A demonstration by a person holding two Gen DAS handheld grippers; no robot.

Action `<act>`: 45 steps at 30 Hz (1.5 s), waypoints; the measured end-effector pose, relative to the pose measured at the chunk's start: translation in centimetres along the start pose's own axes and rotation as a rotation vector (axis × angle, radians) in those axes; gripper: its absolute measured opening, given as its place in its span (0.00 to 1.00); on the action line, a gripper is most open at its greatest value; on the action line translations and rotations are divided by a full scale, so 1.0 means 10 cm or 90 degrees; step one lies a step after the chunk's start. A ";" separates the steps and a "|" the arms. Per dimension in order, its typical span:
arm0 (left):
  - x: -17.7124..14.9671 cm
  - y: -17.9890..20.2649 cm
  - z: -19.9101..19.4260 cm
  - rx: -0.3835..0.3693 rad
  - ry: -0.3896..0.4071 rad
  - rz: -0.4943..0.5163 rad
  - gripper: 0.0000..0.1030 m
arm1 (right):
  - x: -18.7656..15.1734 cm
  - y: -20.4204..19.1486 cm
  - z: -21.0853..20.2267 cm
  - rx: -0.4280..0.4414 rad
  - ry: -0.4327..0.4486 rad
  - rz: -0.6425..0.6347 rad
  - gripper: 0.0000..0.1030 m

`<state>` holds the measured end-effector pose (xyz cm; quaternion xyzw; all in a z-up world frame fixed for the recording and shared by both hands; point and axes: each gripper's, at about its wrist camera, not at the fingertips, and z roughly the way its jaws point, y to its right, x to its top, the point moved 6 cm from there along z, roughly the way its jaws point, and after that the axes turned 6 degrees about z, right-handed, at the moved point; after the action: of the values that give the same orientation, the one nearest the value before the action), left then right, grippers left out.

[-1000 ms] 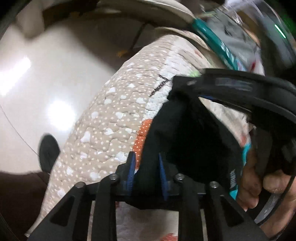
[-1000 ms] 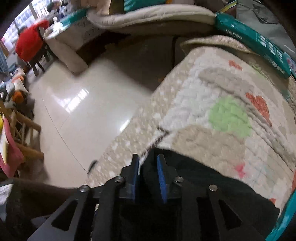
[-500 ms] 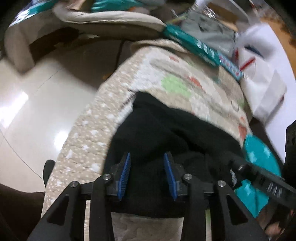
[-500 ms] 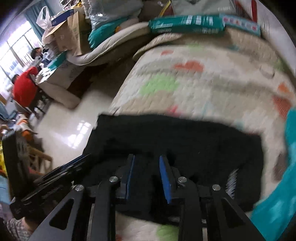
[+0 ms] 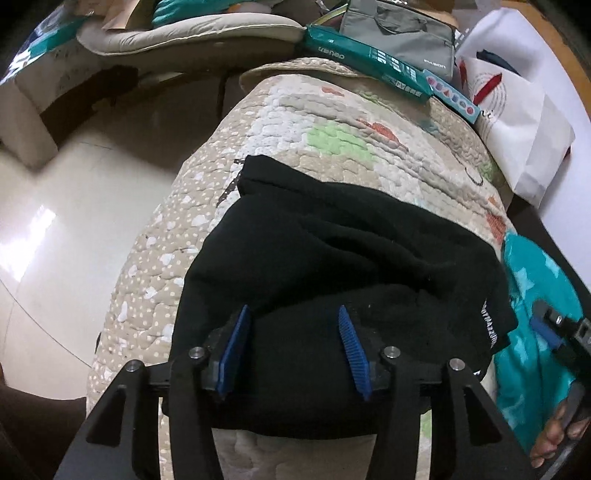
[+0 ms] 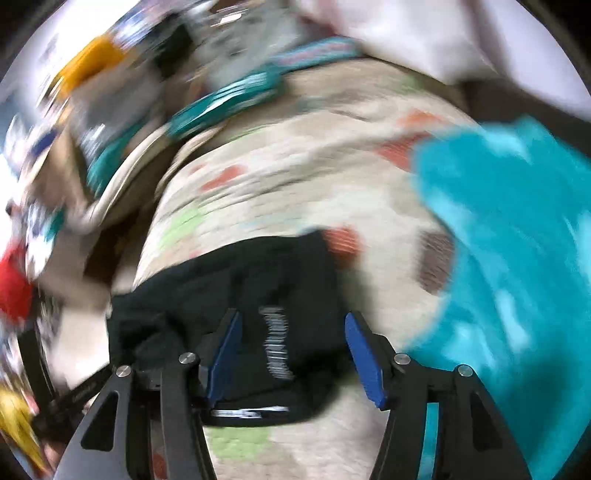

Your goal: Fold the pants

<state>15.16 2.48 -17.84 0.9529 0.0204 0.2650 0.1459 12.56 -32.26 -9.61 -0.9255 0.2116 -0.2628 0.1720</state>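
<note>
The black pants (image 5: pixel 332 258) lie folded in a bundle on the quilted patterned cover (image 5: pixel 295 122). White lettering shows at their right edge. My left gripper (image 5: pixel 293 317) is open just above the near fold, holding nothing. In the blurred right wrist view the pants (image 6: pixel 258 288) lie below my right gripper (image 6: pixel 291 325), which is open and empty over the lettered corner. The right gripper also shows at the right edge of the left wrist view (image 5: pixel 557 332).
A teal cloth (image 5: pixel 535 295) lies right of the pants, also in the right wrist view (image 6: pixel 509 240). A green pack (image 5: pixel 365 55), a grey bag (image 5: pixel 399 33) and a white paper bag (image 5: pixel 517 122) sit at the far end. The cover drops to a shiny floor (image 5: pixel 55 229) on the left.
Both grippers were shut on the pants and laid them folded on the cover. They have since let go and opened wide. The right gripper swung to the right.
</note>
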 end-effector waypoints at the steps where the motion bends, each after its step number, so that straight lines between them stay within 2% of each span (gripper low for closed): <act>1: 0.01 0.00 0.00 -0.003 0.003 -0.002 0.48 | -0.02 0.09 0.00 0.011 -0.003 0.040 0.62; 3: 0.02 -0.01 -0.02 -0.005 0.009 -0.006 0.48 | -0.08 0.07 0.03 0.054 -0.012 0.080 0.62; 5: 0.04 -0.05 -0.04 -0.002 0.012 -0.013 0.48 | -0.16 -0.17 0.05 0.093 -0.026 0.054 0.62; 8: 0.15 -0.23 -0.13 0.007 0.032 -0.058 0.48 | -0.32 -0.73 0.16 0.123 -0.064 -0.048 0.62; 11: 0.29 -0.53 -0.27 0.039 0.068 -0.117 0.48 | -0.45 -1.42 0.35 0.125 -0.098 -0.190 0.62; 13: 0.31 -0.73 -0.31 0.058 0.075 -0.153 0.49 | -0.52 -1.70 0.52 0.113 -0.121 -0.258 0.62; 17: 0.19 -0.86 -0.20 0.049 0.030 -0.182 0.49 | -0.53 -2.12 0.95 0.065 -0.138 -0.358 0.62; 19: 0.09 -0.86 -0.10 0.051 -0.002 -0.187 0.49 | -0.54 -2.29 1.08 0.069 -0.150 -0.389 0.62; 22: -0.02 -0.82 -0.01 0.052 -0.031 -0.193 0.49 | -0.64 -2.57 1.30 0.096 -0.204 -0.422 0.62; 26: -0.10 -0.78 0.02 0.059 -0.038 -0.185 0.52 | -0.85 -2.90 1.57 0.075 -0.236 -0.517 0.62; 27: -0.11 -0.77 0.03 0.063 -0.040 -0.183 0.52 | -0.89 -2.92 1.61 0.060 -0.239 -0.538 0.50; 29: -0.15 -0.76 0.04 0.067 -0.042 -0.183 0.53 | -0.98 -2.97 1.74 0.023 -0.265 -0.574 0.08; 33: -0.20 -0.77 0.02 0.070 -0.042 -0.186 0.53 | -0.87 -3.14 1.81 0.018 -0.238 -0.567 0.06; 36: -0.23 -0.80 0.00 0.069 -0.037 -0.199 0.53 | -0.77 -3.33 1.93 0.023 -0.237 -0.551 0.05; 40: -0.27 -0.82 0.00 0.065 -0.044 -0.212 0.54 | -0.93 -3.42 2.14 -0.003 -0.265 -0.584 0.06; 42: -0.28 -0.83 0.01 0.065 -0.048 -0.219 0.57 | -0.90 -3.41 2.13 0.006 -0.263 -0.564 0.11; 43: -0.29 -0.85 0.01 0.062 -0.050 -0.228 0.57 | -0.84 -3.39 2.09 0.019 -0.258 -0.542 0.15; 44: -0.29 -0.86 0.01 0.057 -0.052 -0.235 0.58 | -0.78 -3.35 2.04 0.028 -0.251 -0.522 0.29; 45: -0.29 -0.86 0.02 0.053 -0.054 -0.242 0.58 | -0.67 -3.30 1.96 0.032 -0.233 -0.497 0.50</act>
<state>13.09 10.33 -21.94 0.9475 0.2047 0.1911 0.1544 28.29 3.17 -13.94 -0.9631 -0.1949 -0.1446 0.1165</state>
